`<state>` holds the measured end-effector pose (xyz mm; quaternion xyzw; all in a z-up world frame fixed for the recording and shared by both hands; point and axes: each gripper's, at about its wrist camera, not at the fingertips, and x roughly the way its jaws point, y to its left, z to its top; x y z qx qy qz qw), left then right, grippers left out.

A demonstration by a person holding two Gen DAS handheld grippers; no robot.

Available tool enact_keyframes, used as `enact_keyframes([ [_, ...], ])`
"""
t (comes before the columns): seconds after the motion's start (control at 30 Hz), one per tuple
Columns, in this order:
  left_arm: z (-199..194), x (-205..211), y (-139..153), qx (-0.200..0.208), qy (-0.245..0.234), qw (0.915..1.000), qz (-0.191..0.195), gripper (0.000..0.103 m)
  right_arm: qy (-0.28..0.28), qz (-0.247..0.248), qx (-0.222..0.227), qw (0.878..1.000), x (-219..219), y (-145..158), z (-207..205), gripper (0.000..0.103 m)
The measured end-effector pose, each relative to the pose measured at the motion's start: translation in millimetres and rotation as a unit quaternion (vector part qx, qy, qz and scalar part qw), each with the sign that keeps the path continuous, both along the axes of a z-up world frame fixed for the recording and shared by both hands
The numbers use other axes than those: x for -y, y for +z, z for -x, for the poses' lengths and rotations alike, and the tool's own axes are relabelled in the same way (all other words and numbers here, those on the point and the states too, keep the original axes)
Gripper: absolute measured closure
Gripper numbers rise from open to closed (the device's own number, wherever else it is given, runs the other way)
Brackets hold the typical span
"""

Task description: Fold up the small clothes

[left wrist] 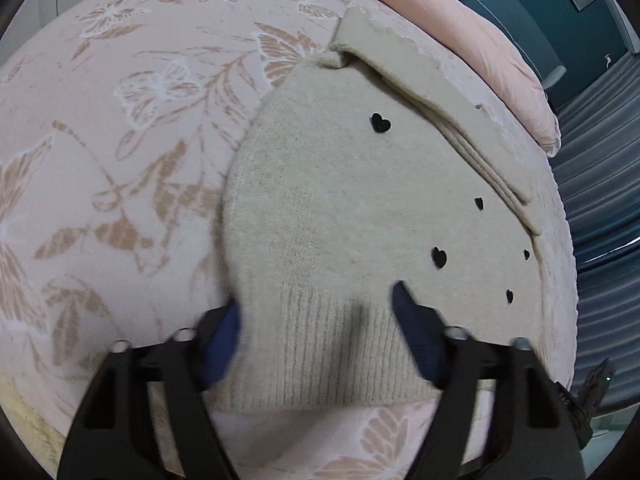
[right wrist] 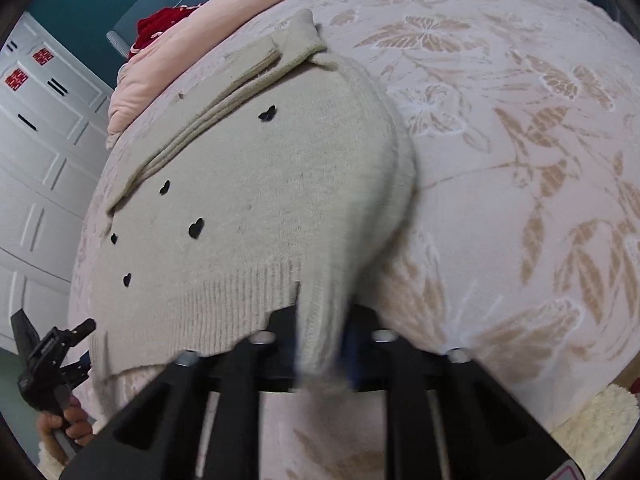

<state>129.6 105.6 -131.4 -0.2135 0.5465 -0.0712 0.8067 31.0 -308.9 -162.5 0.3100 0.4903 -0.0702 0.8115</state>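
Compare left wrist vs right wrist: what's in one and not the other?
Left wrist only: the left gripper with jaws open over the ribbed hem, and grey curtains at the right.

Right wrist only: the right gripper with jaws shut on a bunched edge of the beige sweater, white cabinet doors, a red item, and the hand holding the other tool.

Both: the sweater with black hearts, the butterfly bedspread, and the pink duvet.

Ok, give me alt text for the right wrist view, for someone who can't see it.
The right gripper pinches the hem of a beige sweater dotted with black hearts, lying on a pink butterfly-print bedspread. The left gripper is at lower left, with white cabinets behind.
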Motion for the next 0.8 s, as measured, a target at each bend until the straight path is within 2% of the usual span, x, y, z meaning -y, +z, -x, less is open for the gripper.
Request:
enact_keyframes([
  [0.03,-1,-2,2,-0.003,0.0,1.0,0.006,0.083,-0.006,-0.011,0.009,1.0,1,3,1,0.091],
  [0.07,-1,-5,4,-0.006,0.002,0.9998,0.02,0.094,-0.008,-0.018,0.02,1.0,2,8,3,0.091],
  [0.13,3,-13,13,-0.003,0.012,0.9991,0.04,0.094,-0.014,-0.024,0.043,0.999,2,23,8,0.092],
  [0.23,13,-19,36,0.017,0.008,0.9991,0.038,0.095,-0.013,-0.024,0.07,0.997,0,48,19,0.093],
  [0.37,37,-24,60,0.03,-0.021,0.9988,0.032,0.096,0.006,-0.01,0.083,0.997,-3,75,40,0.095],
  [0.5,69,-31,71,0.03,-0.043,0.9982,0.029,0.097,0.041,0.018,0.073,0.996,-9,89,73,0.095],
  [0.7,125,-32,47,-0.026,-0.068,0.9965,0.041,0.096,0.073,0.034,0.021,0.997,-15,73,134,0.094],
  [0.73,130,-32,40,-0.039,-0.067,0.9962,0.039,0.094,0.077,0.032,0.01,0.996,-15,66,139,0.093],
  [0.77,133,-32,32,-0.052,-0.058,0.9965,0.032,0.081,0.079,0.032,0.0,0.996,-15,58,140,0.092],
  [0.8,131,-34,25,-0.063,-0.041,0.997,0.019,0.066,0.074,0.033,-0.012,0.997,-14,49,139,0.086],
])
